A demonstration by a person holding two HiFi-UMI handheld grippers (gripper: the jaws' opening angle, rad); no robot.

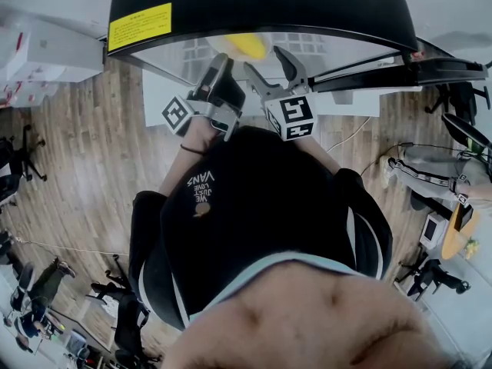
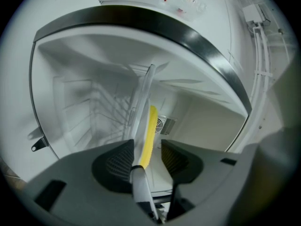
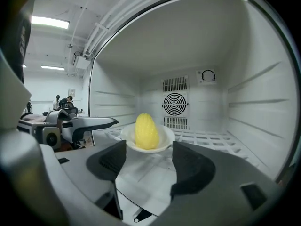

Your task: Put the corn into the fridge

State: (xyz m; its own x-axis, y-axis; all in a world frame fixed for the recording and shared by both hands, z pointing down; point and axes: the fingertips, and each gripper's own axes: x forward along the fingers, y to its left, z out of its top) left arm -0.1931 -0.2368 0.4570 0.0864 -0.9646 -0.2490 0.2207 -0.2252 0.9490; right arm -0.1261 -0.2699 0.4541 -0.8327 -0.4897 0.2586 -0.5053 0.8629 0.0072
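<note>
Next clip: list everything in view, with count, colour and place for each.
corn: one, yellow, on the plate
plate: one, white, on the wire shelf
fridge: one, white inside, black outside, open
wire shelf: one, white, inside the fridge
fan vent: one, white, back wall
dial: one, white, back wall, above right of the vent
label: one, yellow, on the fridge's black outside
office chairs: several, black, on the wooden floor
left claw: one, grey, open, plate rim between its jaws
right claw: one, grey, open, empty, facing the corn

light: bright, ceiling strips | edges: fisheye warp, dark vignette | focus: soft
</note>
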